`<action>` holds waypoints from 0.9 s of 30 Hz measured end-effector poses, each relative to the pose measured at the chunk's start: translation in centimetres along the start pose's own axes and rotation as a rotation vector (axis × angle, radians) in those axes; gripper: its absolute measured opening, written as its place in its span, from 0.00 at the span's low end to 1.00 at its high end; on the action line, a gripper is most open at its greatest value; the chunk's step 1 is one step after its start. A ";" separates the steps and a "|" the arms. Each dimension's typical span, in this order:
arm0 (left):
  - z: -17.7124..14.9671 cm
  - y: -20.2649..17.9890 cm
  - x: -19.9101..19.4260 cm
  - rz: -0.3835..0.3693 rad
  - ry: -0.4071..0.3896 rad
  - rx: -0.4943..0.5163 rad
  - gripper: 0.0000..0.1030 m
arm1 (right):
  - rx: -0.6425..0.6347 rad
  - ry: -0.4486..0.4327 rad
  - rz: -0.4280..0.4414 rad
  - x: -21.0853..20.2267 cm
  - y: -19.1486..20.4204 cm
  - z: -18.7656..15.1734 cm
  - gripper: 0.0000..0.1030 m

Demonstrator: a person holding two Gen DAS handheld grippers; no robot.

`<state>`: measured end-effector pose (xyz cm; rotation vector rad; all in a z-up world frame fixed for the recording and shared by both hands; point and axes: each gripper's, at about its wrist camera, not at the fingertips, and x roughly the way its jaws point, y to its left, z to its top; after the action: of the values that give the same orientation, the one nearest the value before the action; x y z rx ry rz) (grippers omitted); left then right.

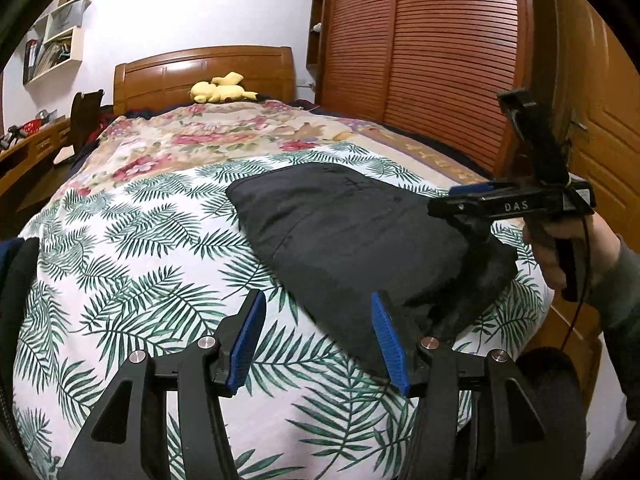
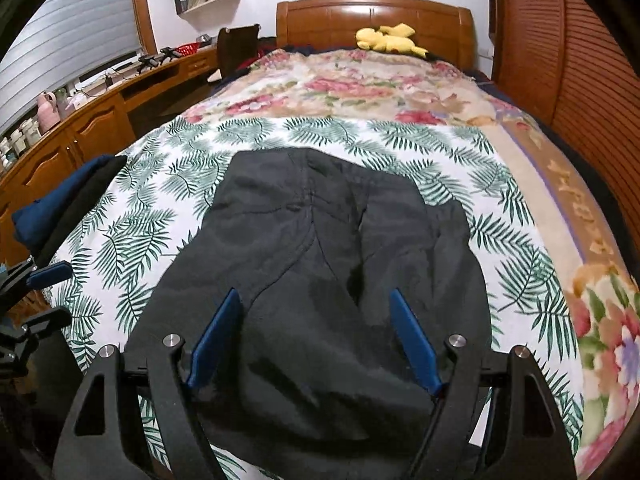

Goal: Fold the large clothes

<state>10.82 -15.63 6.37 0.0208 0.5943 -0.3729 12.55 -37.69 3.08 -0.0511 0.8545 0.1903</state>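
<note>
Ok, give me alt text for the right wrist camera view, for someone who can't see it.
A dark garment lies partly folded on a palm-leaf sheet covering a bed, with the open right gripper poised over its near end. A yellow plush toy sits by the wooden headboard.

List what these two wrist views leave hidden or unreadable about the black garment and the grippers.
- Black folded garment: its near hem, in the right wrist view, is hidden behind the right gripper and cut off by the bottom edge.
- Garment's right corner, left wrist view: dark and blurred beneath the right gripper.
- Dark blue folded cloth: cut off at the left edge.
- Left gripper: open over the leaf-print sheet; contact unclear.
</note>
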 end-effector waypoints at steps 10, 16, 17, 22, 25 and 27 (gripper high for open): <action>-1.0 1.7 -0.7 -0.007 -0.011 -0.033 0.55 | 0.083 0.060 0.035 0.8 -1.1 -2.6 0.76; -1.3 1.9 -1.1 -0.005 -0.015 -0.043 0.55 | 0.118 0.091 0.065 1.4 -1.5 -3.3 0.70; -1.3 1.9 -1.2 -0.004 -0.016 -0.043 0.55 | 0.121 0.096 0.071 1.5 -1.5 -3.4 0.67; -1.4 2.0 -1.8 -0.003 -0.022 -0.048 0.55 | 0.092 0.118 0.070 1.9 -0.9 -3.7 0.30; -1.2 2.1 -2.2 0.000 -0.027 -0.049 0.55 | 0.042 0.070 0.033 0.8 0.1 -3.4 0.17; -1.2 2.2 -2.5 0.001 -0.032 -0.050 0.56 | 0.009 0.043 0.004 0.0 0.9 -2.9 0.14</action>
<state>9.02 -12.59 6.57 -0.0327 0.5721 -0.3563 10.18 -37.15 1.19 -0.0451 0.8987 0.1896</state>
